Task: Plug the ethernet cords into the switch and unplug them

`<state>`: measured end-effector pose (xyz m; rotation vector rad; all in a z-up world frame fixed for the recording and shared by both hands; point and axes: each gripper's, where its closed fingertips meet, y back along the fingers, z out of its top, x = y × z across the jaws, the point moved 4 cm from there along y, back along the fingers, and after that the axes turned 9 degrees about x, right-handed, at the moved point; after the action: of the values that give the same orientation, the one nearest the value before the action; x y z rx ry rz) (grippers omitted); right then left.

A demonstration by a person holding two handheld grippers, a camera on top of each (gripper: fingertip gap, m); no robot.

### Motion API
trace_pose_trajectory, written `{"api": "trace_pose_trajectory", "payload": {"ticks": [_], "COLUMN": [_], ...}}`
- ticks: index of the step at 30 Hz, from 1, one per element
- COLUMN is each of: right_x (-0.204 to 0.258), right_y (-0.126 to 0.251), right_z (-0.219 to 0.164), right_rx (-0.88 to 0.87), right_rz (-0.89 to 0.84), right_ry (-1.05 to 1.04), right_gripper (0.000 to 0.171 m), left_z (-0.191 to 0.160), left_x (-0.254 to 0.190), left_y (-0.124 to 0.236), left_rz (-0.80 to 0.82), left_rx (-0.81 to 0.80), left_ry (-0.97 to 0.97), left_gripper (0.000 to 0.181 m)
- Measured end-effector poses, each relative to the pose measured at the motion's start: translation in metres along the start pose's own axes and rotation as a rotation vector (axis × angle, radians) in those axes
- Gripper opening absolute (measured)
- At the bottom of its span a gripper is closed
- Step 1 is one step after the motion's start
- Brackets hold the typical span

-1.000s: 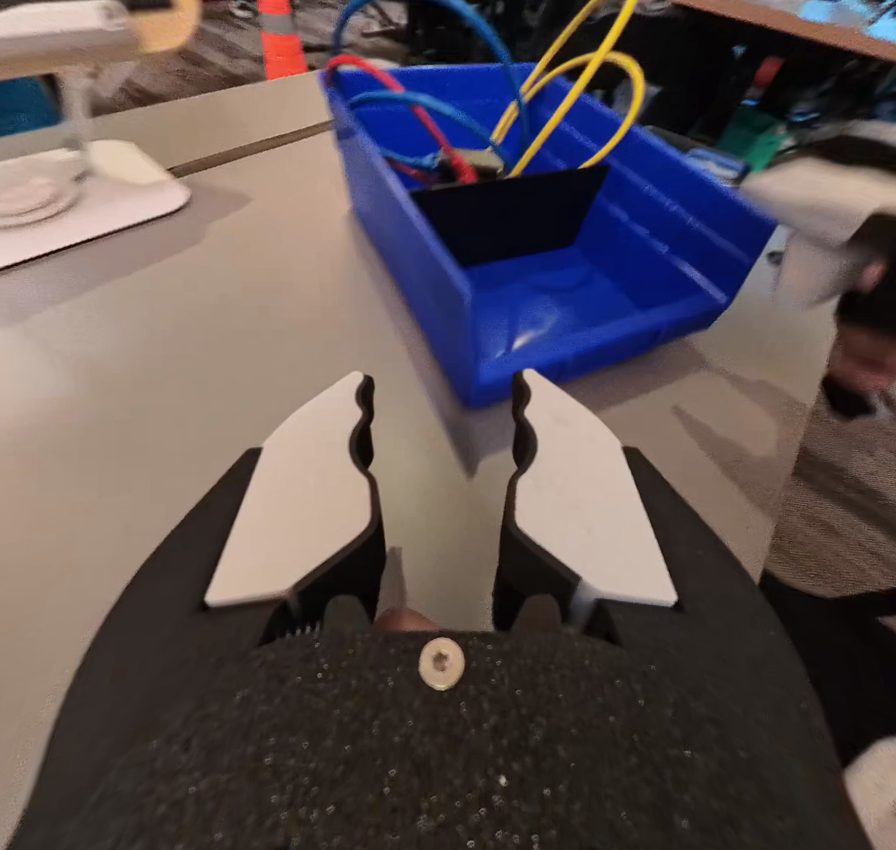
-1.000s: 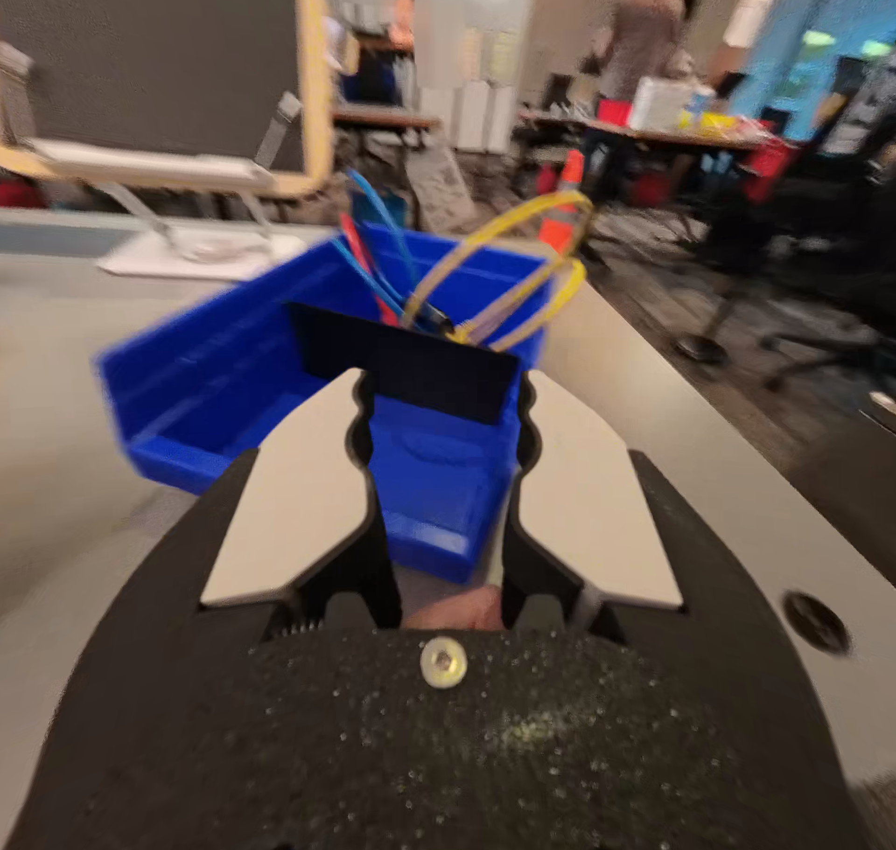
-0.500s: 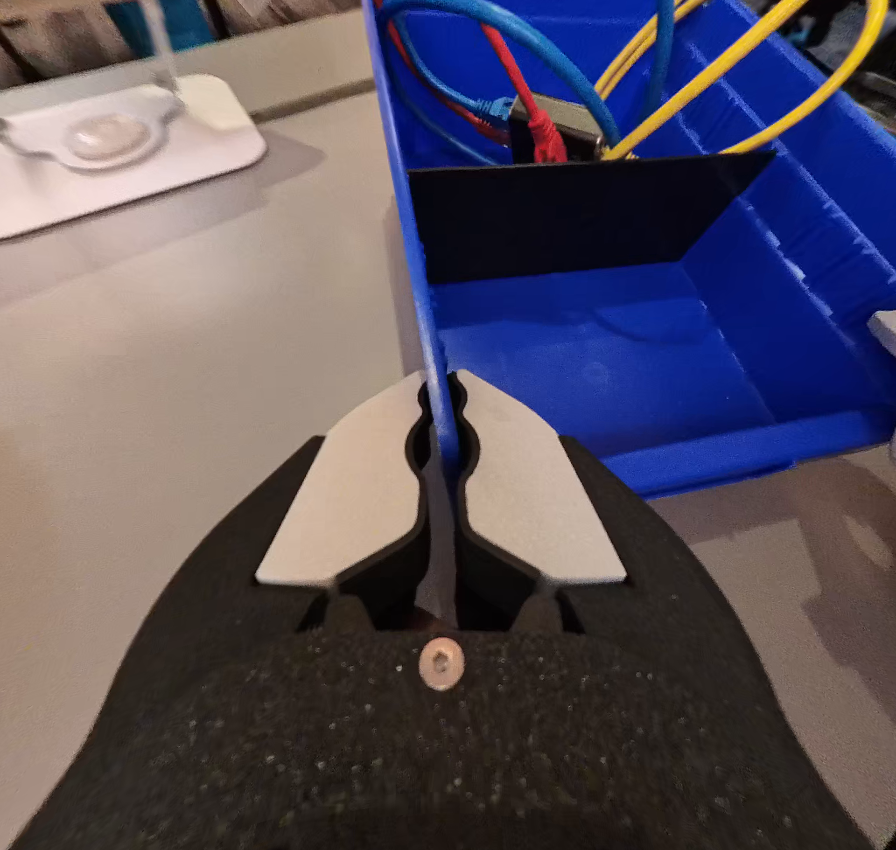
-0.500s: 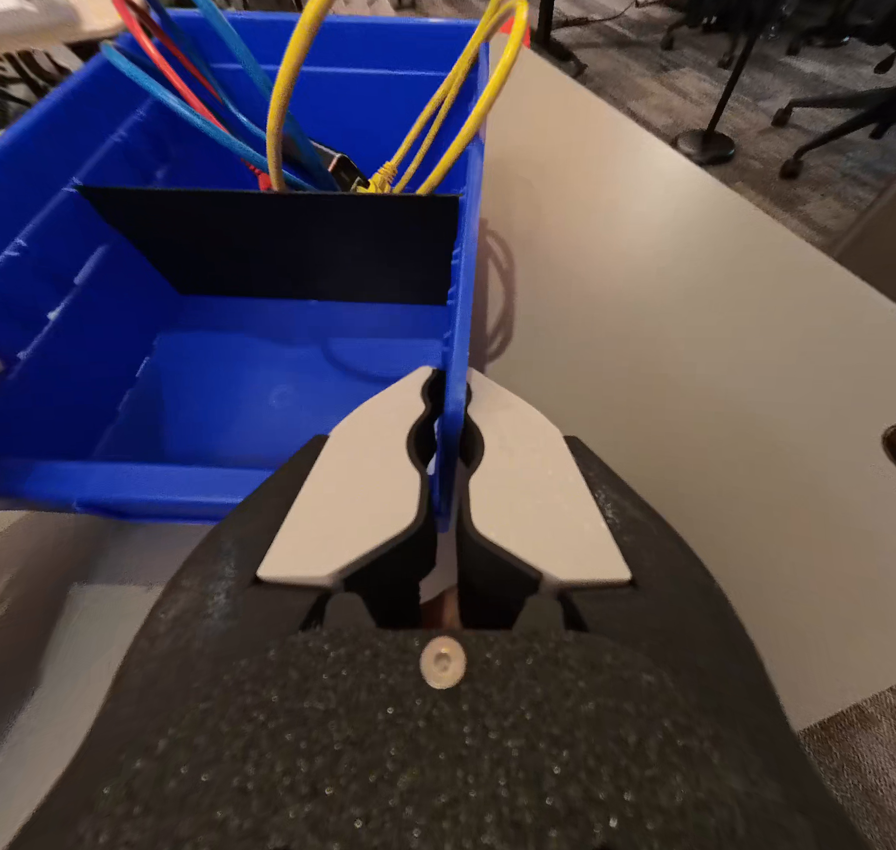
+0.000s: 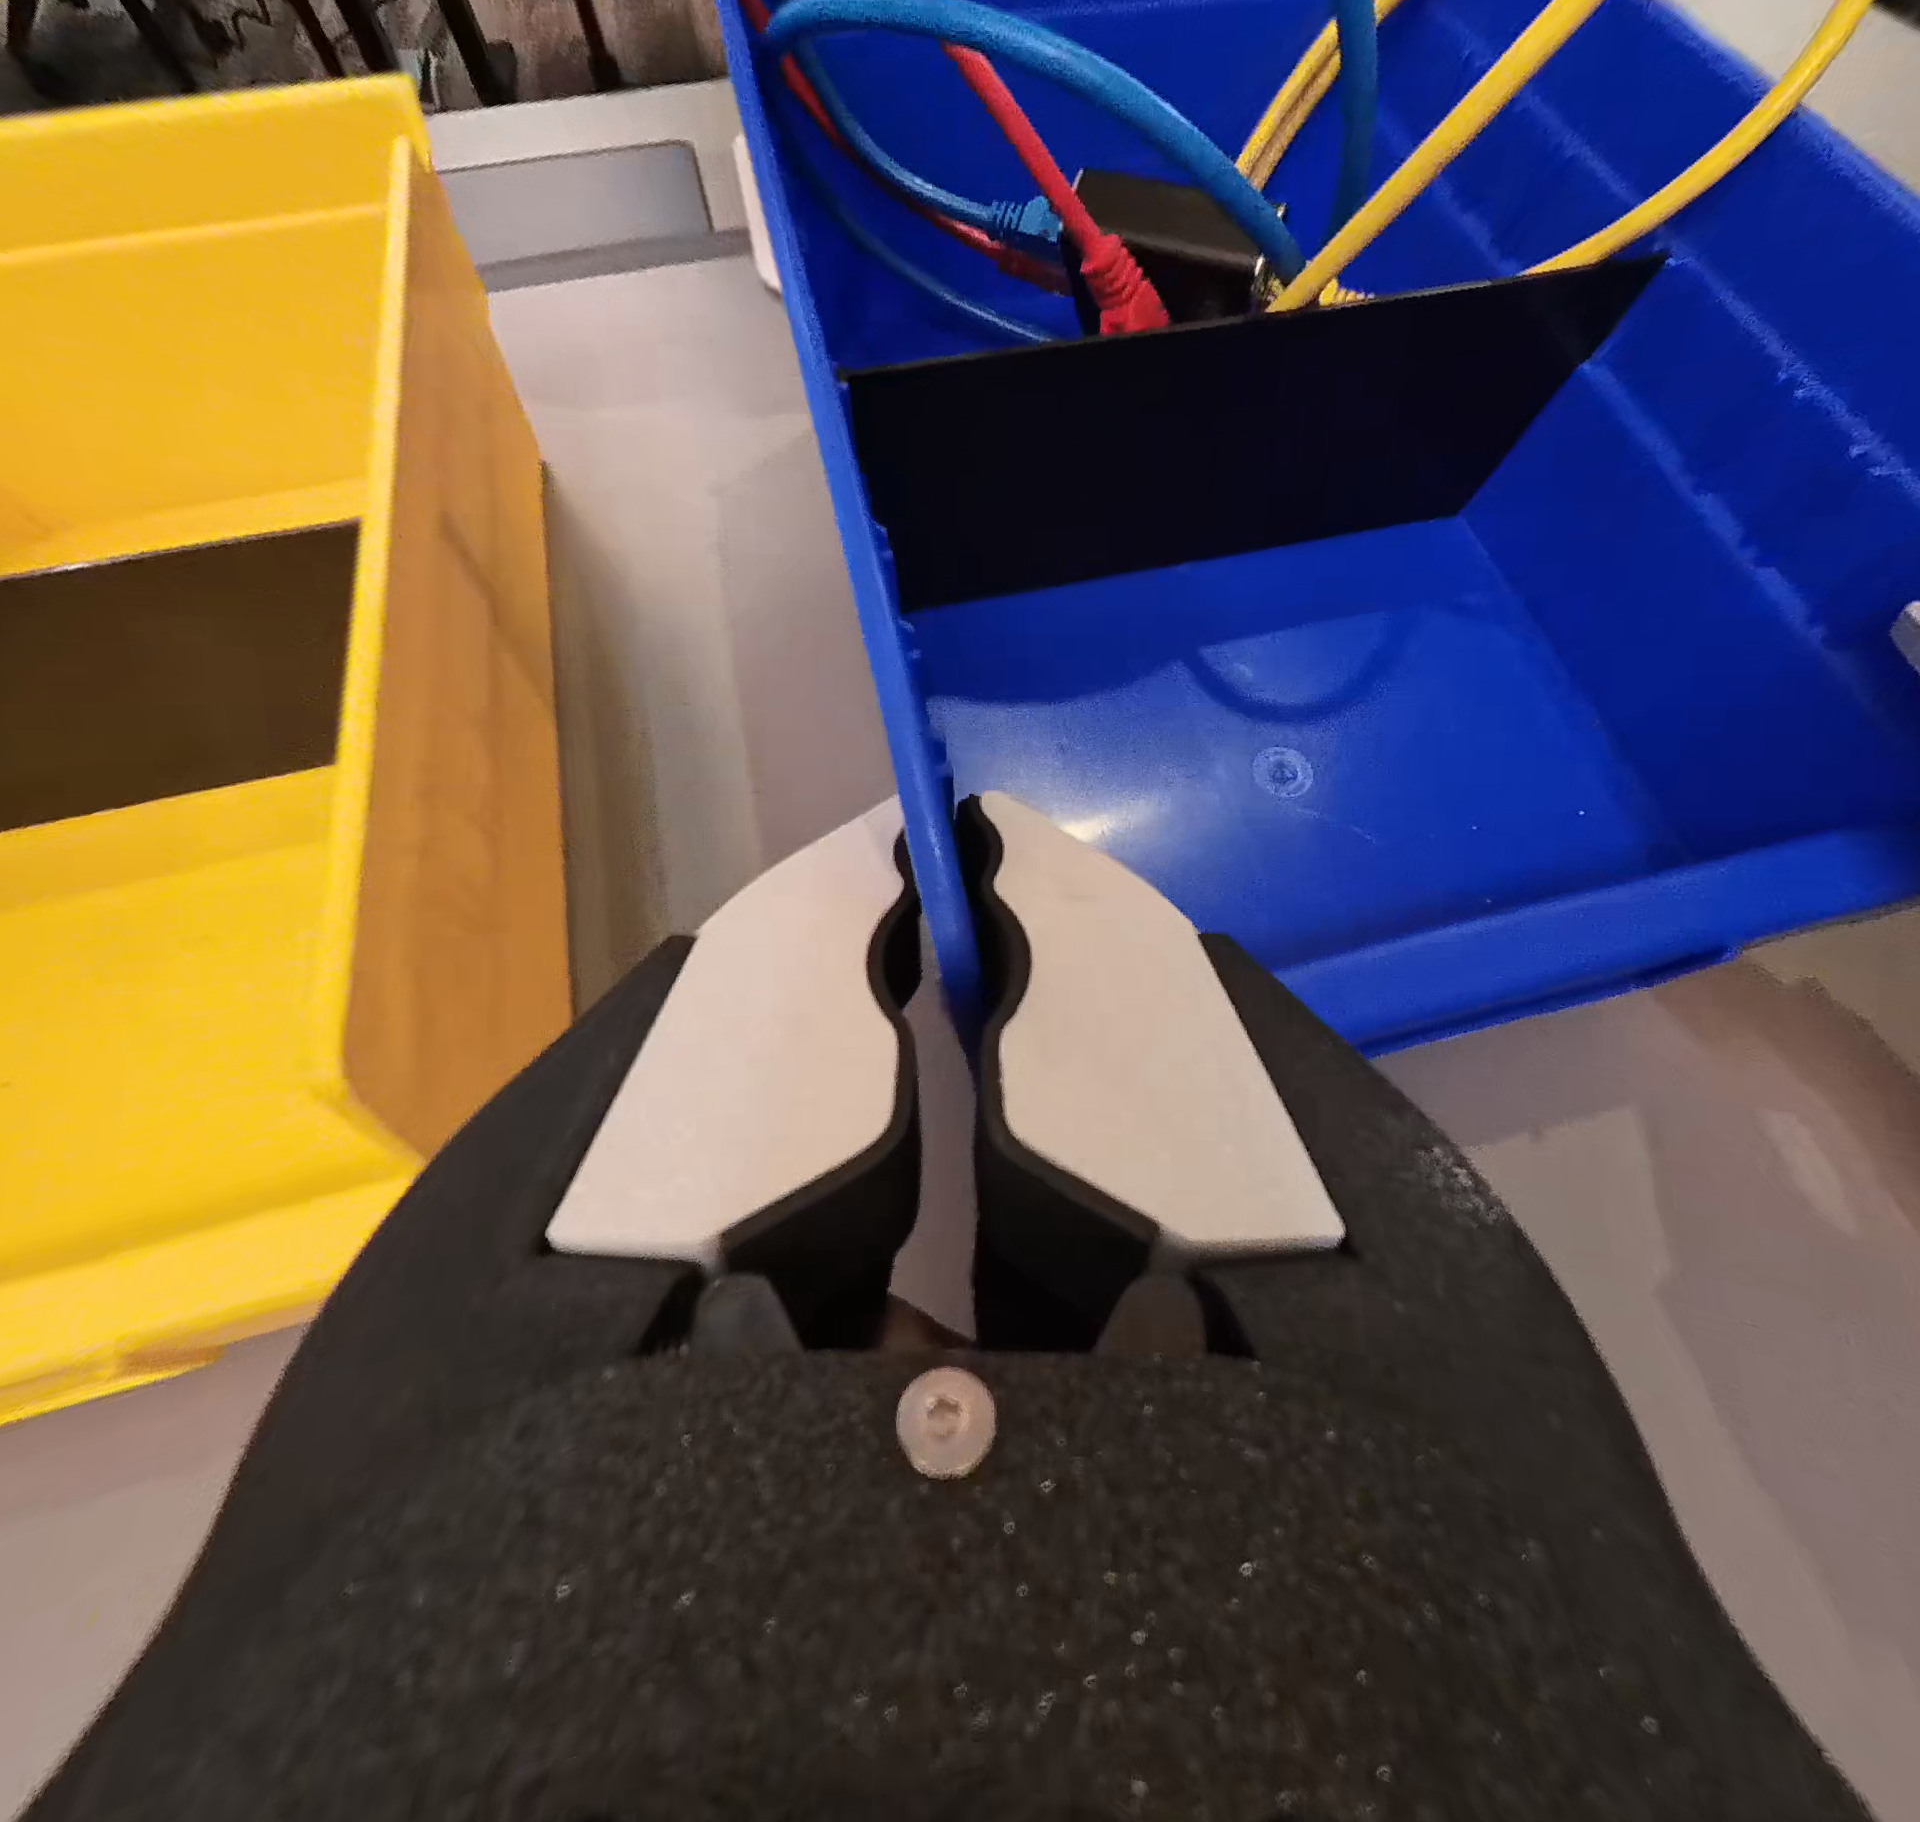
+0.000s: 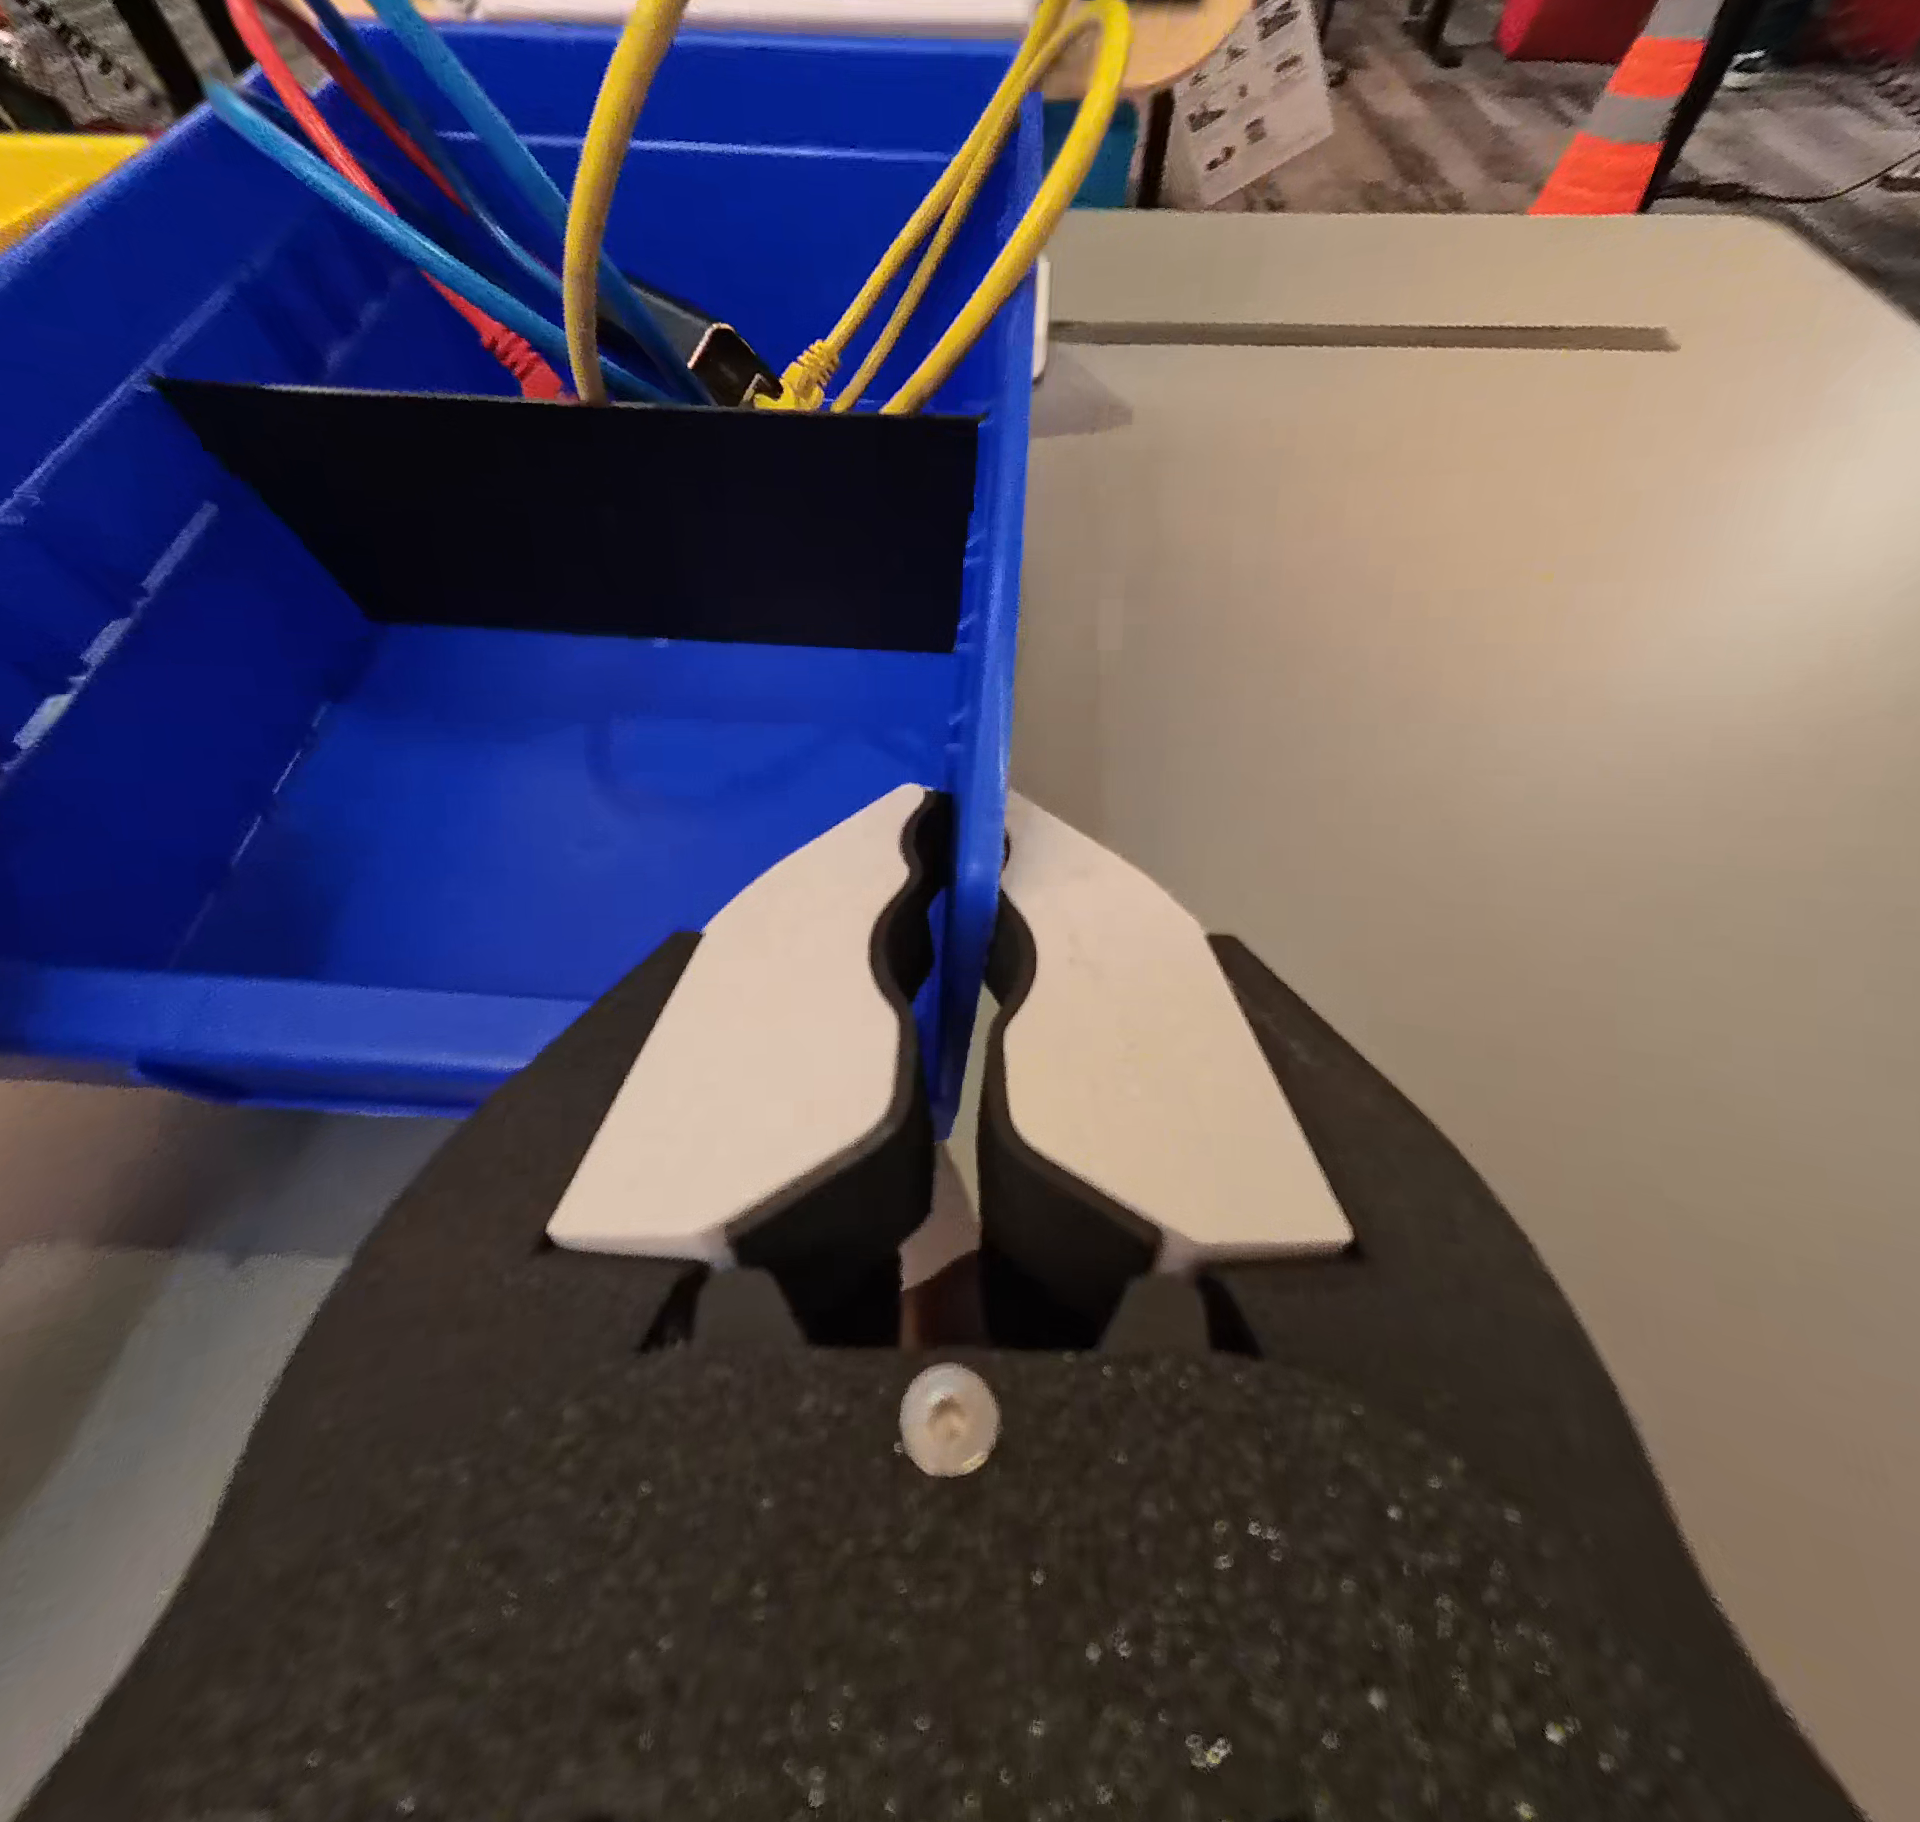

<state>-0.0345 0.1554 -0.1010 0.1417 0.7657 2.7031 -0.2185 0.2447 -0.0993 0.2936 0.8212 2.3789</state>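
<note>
A blue bin (image 5: 1558, 567) stands on the grey table, split by a black divider (image 5: 1195, 442). Behind the divider lies a dark switch (image 5: 1174, 245) with red (image 5: 1117, 302), blue (image 5: 1023, 219) and yellow (image 5: 1455, 120) ethernet cords looping up from it. My left gripper (image 5: 940, 827) is shut on the bin's left wall near the front corner. My right gripper (image 6: 966, 816) is shut on the bin's right wall (image 6: 987, 692) near its front corner. The switch (image 6: 727, 364) and a yellow plug (image 6: 805, 380) also show in the right wrist view.
A yellow bin (image 5: 208, 629) stands close to the left of the blue bin, with a narrow strip of table between them. Grey table (image 6: 1455, 733) stretches to the right. An orange cone (image 6: 1652, 79) and chairs stand on the floor beyond. Some 20 cm of space lies between my two pairs of fingers.
Both grippers stayed shut on the bin's side walls. The bin has moved with them across the table, and the yellow bin has come into view at the left.
</note>
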Motion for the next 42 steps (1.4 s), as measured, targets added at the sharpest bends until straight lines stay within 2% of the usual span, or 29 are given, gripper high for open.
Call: {"api": "trace_pose_trajectory", "payload": {"ticks": [7, 9, 11, 14, 16, 18, 19, 21, 24, 25, 26, 27, 28, 32, 37, 39, 42], "right_x": [0.009, 0.009, 0.007, 0.0, -0.01, -0.005, 0.001, 0.022, 0.068, 0.084, 0.101, 0.118, 0.134, 0.19, 0.233, 0.237, 0.242], "right_y": [-0.02, -0.017, -0.003, 0.023, 0.036, 0.046, 0.05, 0.055, 0.064, 0.068, 0.071, 0.075, 0.077, 0.08, 0.065, 0.051, 0.036], "right_z": [0.0, -0.001, -0.001, -0.006, -0.006, -0.008, -0.01, -0.013, -0.015, -0.017, -0.021, -0.027, -0.034, -0.055, -0.045, -0.039, -0.041], "right_rx": [0.039, 0.037, 0.004, -0.068, -0.131, -0.157, -0.159, -0.152, -0.179, -0.187, -0.175, -0.148, -0.112, -0.025, -0.005, 0.036, 0.108], "right_rz": [0.059, 0.09, 0.126, 0.16, 0.075, 0.067, 0.077, 0.145, 0.292, 0.346, 0.407, 0.468, 0.515, 0.632, 0.604, 0.541, 0.514], "right_ry": [0.008, 0.052, 0.108, 0.185, 0.241, 0.316, 0.338, 0.365, 0.359, 0.348, 0.343, 0.343, 0.349, 0.381, 0.313, 0.245, 0.153], "right_gripper": [0.004, 0.008, 0.016, 0.024, 0.025, 0.025, 0.025, 0.025, 0.025, 0.026, 0.026, 0.026, 0.027, 0.032, 0.064, 0.062, 0.045], "left_z": [-0.008, -0.007, -0.005, -0.013, -0.028, -0.044, -0.049, -0.053, -0.049, -0.047, -0.046, -0.047, -0.049, -0.06, -0.087, -0.098, -0.114], "left_x": [0.011, 0.006, 0.012, 0.071, 0.134, 0.198, 0.222, 0.251, 0.269, 0.274, 0.276, 0.275, 0.276, 0.268, 0.236, 0.225, 0.21], "left_y": [-0.009, 0.009, 0.041, 0.091, 0.115, 0.128, 0.126, 0.107, 0.07, 0.059, 0.05, 0.045, 0.042, 0.053, 0.085, 0.099, 0.119], "left_rz": [-0.04, -0.126, -0.188, -0.081, 0.07, 0.212, 0.23, 0.157, 0.031, 0.031, 0.017, -0.005, 0.012, 0.083, 0.157, 0.173, 0.174], "left_rx": [0.039, 0.018, -0.039, -0.08, -0.093, -0.08, -0.054, 0.055, 0.158, 0.176, 0.19, 0.204, 0.203, 0.16, 0.157, 0.168, 0.161], "left_ry": [-0.035, -0.02, 0.021, 0.128, 0.196, 0.233, 0.235, 0.212, 0.168, 0.149, 0.134, 0.131, 0.142, 0.19, 0.16, 0.159, 0.179], "left_gripper": [0.011, 0.025, 0.027, 0.032, 0.037, 0.041, 0.046, 0.059, 0.057, 0.055, 0.042, 0.016, 0.004, 0.004, 0.005, 0.005, 0.005]}}
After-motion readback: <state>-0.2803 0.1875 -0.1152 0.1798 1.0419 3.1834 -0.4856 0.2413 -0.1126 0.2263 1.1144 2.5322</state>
